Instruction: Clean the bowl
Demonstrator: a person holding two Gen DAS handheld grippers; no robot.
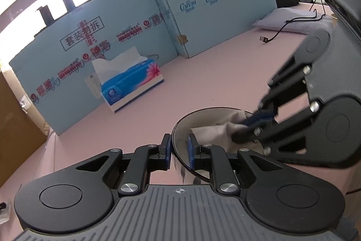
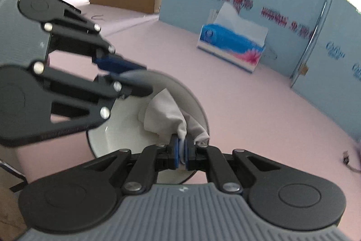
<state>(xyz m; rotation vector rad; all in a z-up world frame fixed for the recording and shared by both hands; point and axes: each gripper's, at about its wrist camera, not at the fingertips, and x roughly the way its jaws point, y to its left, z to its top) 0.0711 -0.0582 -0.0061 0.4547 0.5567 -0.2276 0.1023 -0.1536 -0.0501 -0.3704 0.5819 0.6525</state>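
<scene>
While the right hand-held gripper point(image 2: 180, 154) pinches a pale cloth point(image 2: 167, 114) inside the bowl point(image 2: 194, 103) just ahead of it, the left hand-held gripper point(image 1: 179, 151) straddles the bowl's near rim, jaws slightly parted, on the pink counter point(image 1: 214, 73).

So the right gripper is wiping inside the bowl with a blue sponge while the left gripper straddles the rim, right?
Not quite: the right gripper is shut on a pale cloth, not a blue sponge; the blue is only its pads. The right wrist view shows this. The rest holds: the cloth is inside the bowl, whose rim the left gripper straddles.
</scene>
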